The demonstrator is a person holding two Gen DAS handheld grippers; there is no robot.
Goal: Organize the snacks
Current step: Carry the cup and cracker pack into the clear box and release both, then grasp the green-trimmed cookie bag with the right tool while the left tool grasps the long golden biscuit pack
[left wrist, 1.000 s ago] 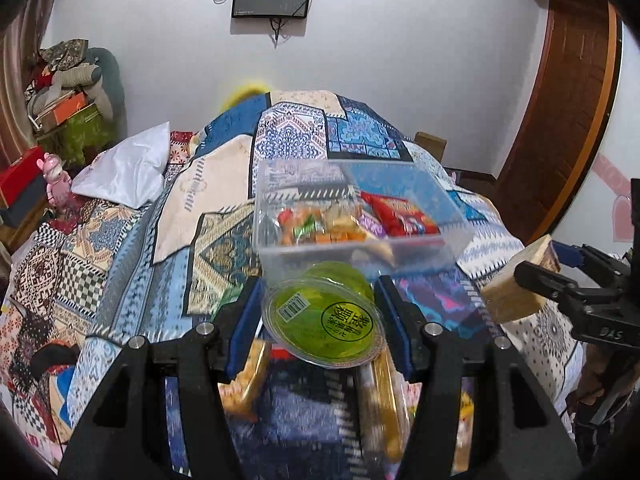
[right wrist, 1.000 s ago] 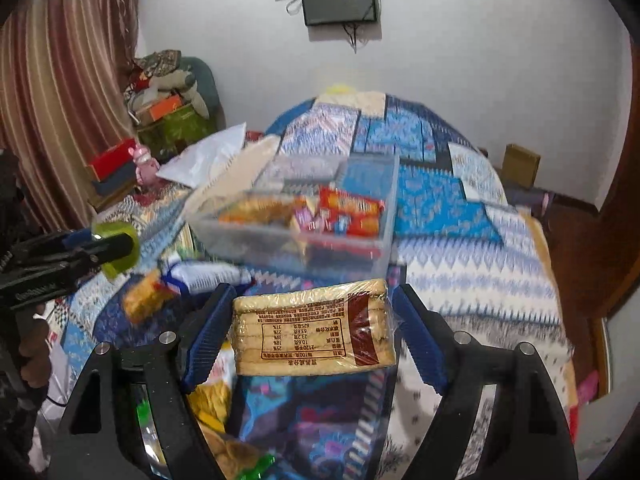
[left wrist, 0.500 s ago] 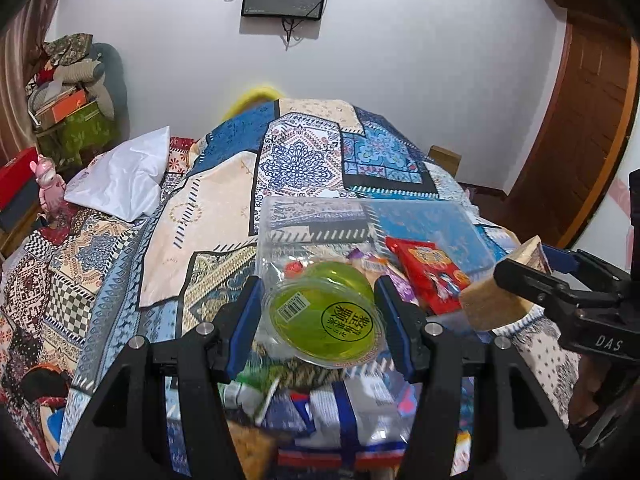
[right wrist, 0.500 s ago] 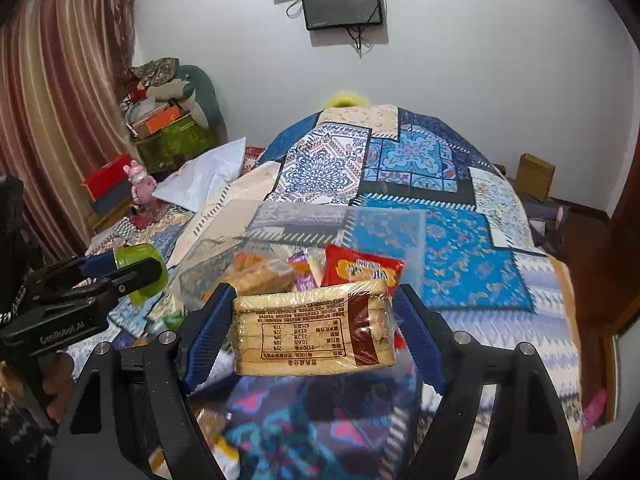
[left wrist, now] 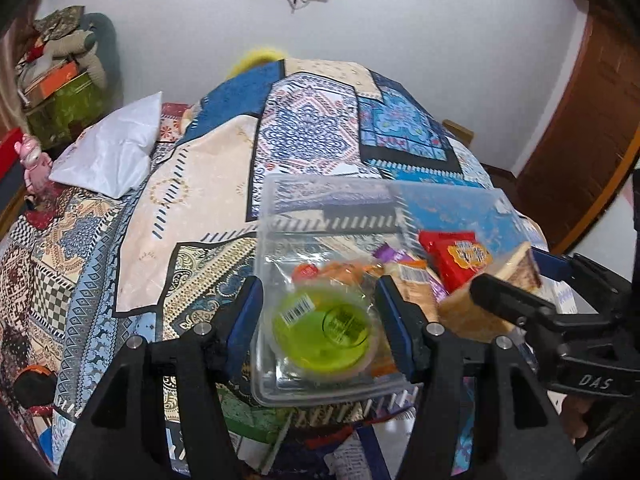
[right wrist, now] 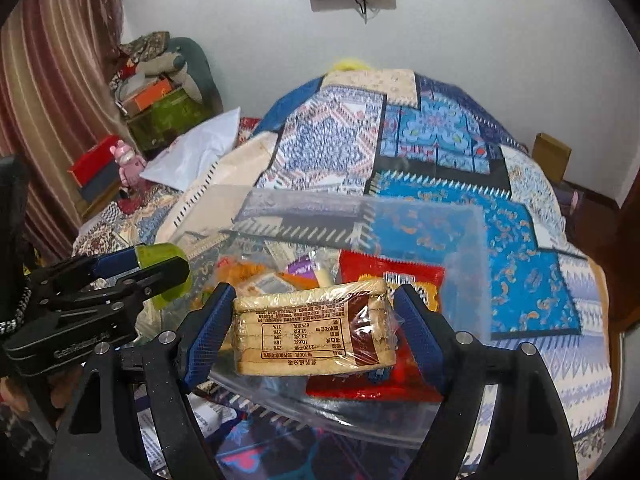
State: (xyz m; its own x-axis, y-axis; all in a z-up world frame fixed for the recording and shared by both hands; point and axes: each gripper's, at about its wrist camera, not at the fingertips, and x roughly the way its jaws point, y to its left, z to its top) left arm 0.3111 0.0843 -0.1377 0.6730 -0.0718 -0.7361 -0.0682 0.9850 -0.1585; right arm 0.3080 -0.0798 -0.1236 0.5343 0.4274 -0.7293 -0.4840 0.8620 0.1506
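- The right claw (right wrist: 314, 330) grips a wrapped biscuit pack (right wrist: 312, 330), long axis running across from pad to pad, printed label facing the camera upside down.
- The left claw (left wrist: 318, 324) pinches a round green jelly cup (left wrist: 322, 334) by its rim, foil lid facing the camera.
- Both hang over a clear plastic box (left wrist: 280, 200), rectangular and thin-walled, just ahead of the fingers.
- Inside it lie crinkly snack packets, a red bag (left wrist: 456, 258) among them.
- The box rests on a patchwork quilt (left wrist: 312, 128); a white pillow (left wrist: 112, 160) lies far left.

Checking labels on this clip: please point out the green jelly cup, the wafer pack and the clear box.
green jelly cup (left wrist: 324, 330), left wrist view, lid centre
wafer pack (right wrist: 312, 330), right wrist view, printed label
clear box (left wrist: 332, 190), left wrist view, far wall
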